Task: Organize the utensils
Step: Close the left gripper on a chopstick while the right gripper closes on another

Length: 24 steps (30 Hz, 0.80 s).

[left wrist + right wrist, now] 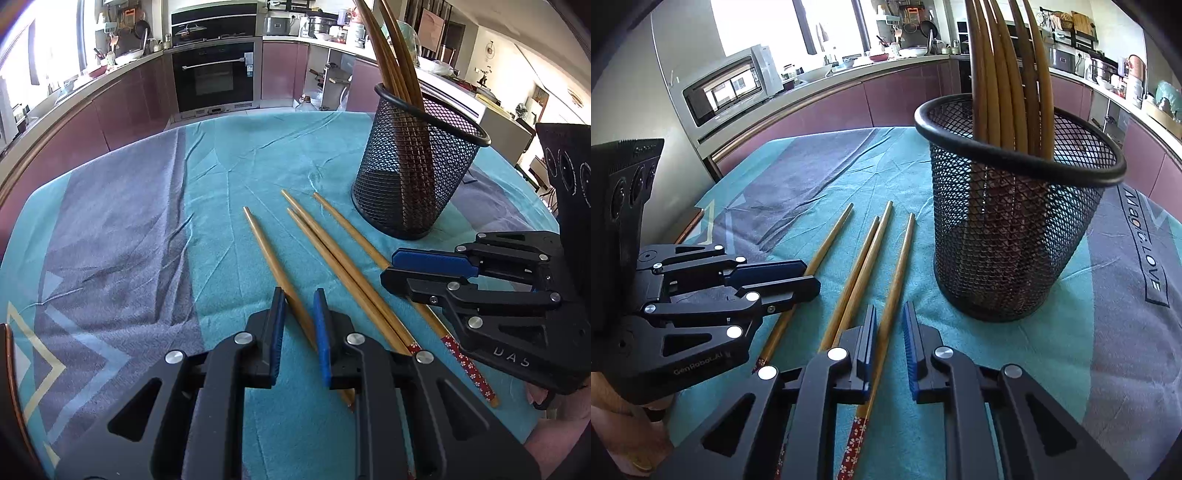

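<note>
Several wooden chopsticks lie side by side on the cloth, their red flowered ends toward me. My left gripper is shut on the leftmost chopstick, which crosses slantwise between the blue pads and still rests on the cloth. My right gripper is shut on the rightmost chopstick, which also lies flat. A pair of chopsticks sits loose between the two held ones. Just beyond stands a black mesh holder with several chopsticks upright in it.
A teal and grey cloth covers the round table. Behind the table run the kitchen counters, with an oven and a microwave. A hand holds the left gripper's body.
</note>
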Available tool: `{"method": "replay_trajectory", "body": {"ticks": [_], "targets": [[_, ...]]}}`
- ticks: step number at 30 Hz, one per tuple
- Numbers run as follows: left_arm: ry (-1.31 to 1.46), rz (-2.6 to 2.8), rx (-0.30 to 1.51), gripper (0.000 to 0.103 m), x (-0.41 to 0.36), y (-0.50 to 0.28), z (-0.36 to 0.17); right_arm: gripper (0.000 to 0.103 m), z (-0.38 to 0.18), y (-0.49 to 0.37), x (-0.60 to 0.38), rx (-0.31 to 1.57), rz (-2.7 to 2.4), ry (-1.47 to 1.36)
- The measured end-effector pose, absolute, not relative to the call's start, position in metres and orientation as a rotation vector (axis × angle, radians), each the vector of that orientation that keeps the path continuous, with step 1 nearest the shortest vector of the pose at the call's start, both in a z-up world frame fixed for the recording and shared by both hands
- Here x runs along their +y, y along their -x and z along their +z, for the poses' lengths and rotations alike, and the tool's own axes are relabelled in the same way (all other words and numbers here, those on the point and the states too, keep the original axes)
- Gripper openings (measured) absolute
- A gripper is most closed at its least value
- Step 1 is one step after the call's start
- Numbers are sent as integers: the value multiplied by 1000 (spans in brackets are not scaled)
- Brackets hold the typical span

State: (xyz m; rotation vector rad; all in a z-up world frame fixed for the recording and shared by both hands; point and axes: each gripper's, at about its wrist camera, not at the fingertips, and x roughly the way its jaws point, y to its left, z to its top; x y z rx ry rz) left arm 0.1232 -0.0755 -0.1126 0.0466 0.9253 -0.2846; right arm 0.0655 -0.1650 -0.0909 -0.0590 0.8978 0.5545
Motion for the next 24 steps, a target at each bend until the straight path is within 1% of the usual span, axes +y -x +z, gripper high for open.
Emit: {"method": "replay_trajectory", "body": {"ticks": [4,10,18,24], "targets": [[-34,-269,925,15,-76,-123,-112,7,-91,-66,-170,906,560,28],[-34,-247,919,8,-76,-119,-112,5,-90,-64,-175,909,565,11],[-13,-256,911,8,-74,-111,-107,5,-84,-58,-180,898,586,-12],[41,-292,887,7,-62,-106,-92,5,-75,-53,-188,878,627,-58]]}}
